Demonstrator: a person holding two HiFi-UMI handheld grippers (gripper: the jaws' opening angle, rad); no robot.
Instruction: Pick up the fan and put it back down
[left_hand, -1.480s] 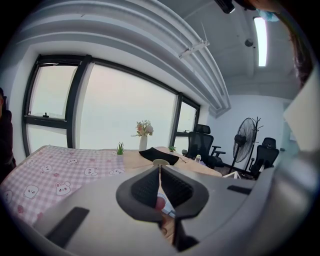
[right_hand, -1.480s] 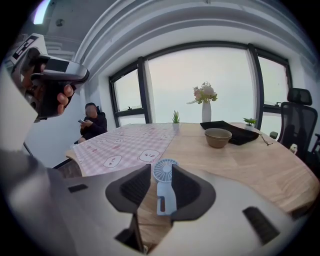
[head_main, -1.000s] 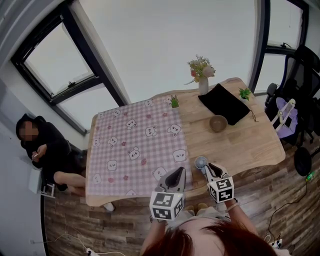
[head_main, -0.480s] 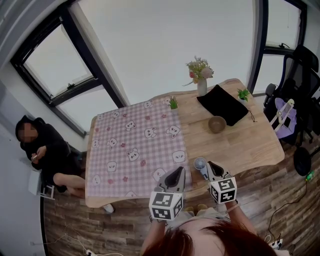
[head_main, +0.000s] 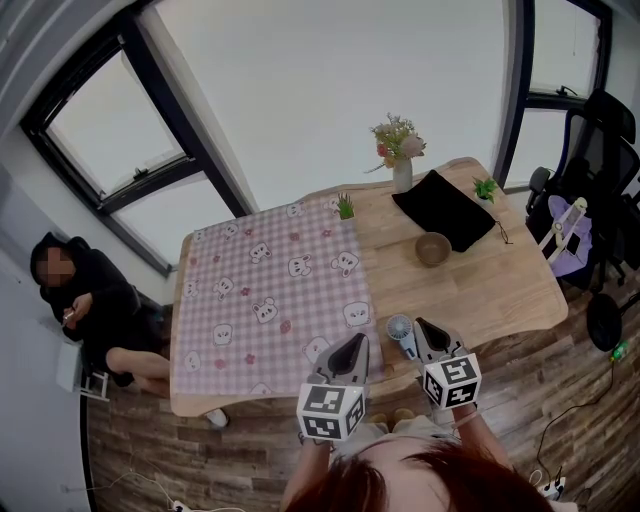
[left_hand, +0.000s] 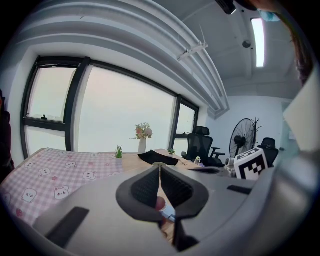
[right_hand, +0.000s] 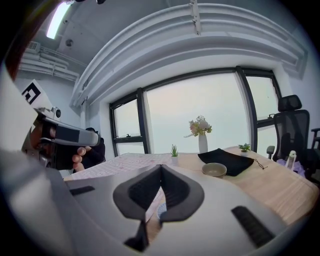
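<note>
Fan: the fan sits on the bare wood of the table near your edge. Its round head faces up and its white handle trails toward 5 o'clock. It looks set down, not carried.
Right gripper: your right gripper is pinched fully closed with nothing between its pads. The fan lies just beside it, at 9 o'clock of the tips, so you don't appear to be holding it. In the right gripper view the fan head is only a pale disc low beneath the jaws.
Left gripper: your left gripper is closed and empty too. It hangs by the near edge of the checked cloth, at 9 o'clock of the fan, likely to keep clear of a one-hand job.
Next: to grip the fan, you'd have to open the right jaws and straddle the handle.
</note>
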